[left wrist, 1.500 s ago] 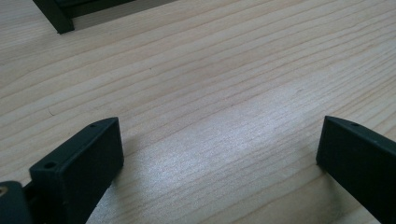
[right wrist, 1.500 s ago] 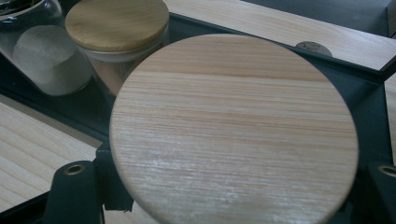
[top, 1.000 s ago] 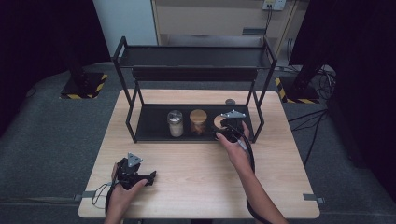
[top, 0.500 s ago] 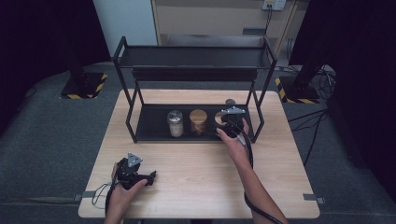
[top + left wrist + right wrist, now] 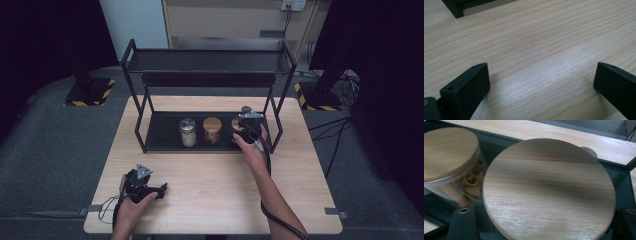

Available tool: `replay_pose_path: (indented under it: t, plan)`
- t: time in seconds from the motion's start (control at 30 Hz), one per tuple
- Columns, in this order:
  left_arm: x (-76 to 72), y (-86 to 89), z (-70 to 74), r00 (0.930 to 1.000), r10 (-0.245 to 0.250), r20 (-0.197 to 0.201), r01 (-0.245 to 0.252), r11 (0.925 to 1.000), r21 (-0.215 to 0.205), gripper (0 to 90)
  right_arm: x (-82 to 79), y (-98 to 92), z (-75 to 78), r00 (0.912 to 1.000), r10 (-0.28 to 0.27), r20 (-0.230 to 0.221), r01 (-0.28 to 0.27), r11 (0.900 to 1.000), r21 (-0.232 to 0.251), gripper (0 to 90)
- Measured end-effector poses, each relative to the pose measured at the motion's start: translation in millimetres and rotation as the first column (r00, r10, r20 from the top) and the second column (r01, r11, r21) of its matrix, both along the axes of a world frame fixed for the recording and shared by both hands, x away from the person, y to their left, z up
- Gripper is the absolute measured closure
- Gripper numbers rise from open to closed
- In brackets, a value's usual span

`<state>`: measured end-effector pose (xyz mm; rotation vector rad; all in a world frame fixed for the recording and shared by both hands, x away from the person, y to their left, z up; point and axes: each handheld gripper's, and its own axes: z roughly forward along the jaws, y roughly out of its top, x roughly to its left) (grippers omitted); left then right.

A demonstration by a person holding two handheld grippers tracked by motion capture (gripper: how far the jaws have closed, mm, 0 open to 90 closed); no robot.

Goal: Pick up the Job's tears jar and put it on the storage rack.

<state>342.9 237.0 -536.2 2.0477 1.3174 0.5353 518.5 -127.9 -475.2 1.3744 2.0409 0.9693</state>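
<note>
Reaching into the lower shelf of the black rack, I am bringing my right gripper around the rightmost jar, the one with the round wooden lid. That jar is standing at the right end of the shelf's tray, just beside a second wooden-lidded jar that is showing what look like curled brown sticks through its glass. In the right gripper view the near lid is sitting between my two black jaws, one rising at each lower corner, so the jaws are standing wide on either side of it; whether the pads are already touching the glass below the lid I cannot tell, since the lid is hiding them. Further left on the tray, a jar with a metal lid and pale contents is standing apart from the other two.

I am judging this to be the grasping step: the gripper is placed but not yet clamped. The next move is calling for a steady squeeze on the jar's body under the lid, then a straight pull toward me, keeping clear of the neighbouring jar and the rack's right post.

My left gripper is resting low over the wooden table near my edge, jaws spread wide and holding nothing.
</note>
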Motion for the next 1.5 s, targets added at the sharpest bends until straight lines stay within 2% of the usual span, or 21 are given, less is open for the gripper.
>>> replay_pose_path:
  t: [0.53,0.93,1.5]
  plan:
    - [0.0,0.0,0.0,1.0000,0.000,0.000,0.000,1.0000,0.000,0.0,9.1,7.7,-3.0,1.0000,-0.008,-0.006,0.008,1.000,0.005,25.9]
    - [0.0,0.0,0.0,1.0000,0.000,0.000,0.000,1.0000,0.000,0.0,11.7,-0.2,-13.0,0.9995,-0.025,-0.018,0.025,0.999,0.022,25.9]
    - [0.0,0.0,0.0,1.0000,0.000,0.000,0.000,1.0000,0.000,0.0,13.2,0.0,-19.7,0.9993,-0.032,-0.019,0.033,0.999,0.036,25.9]
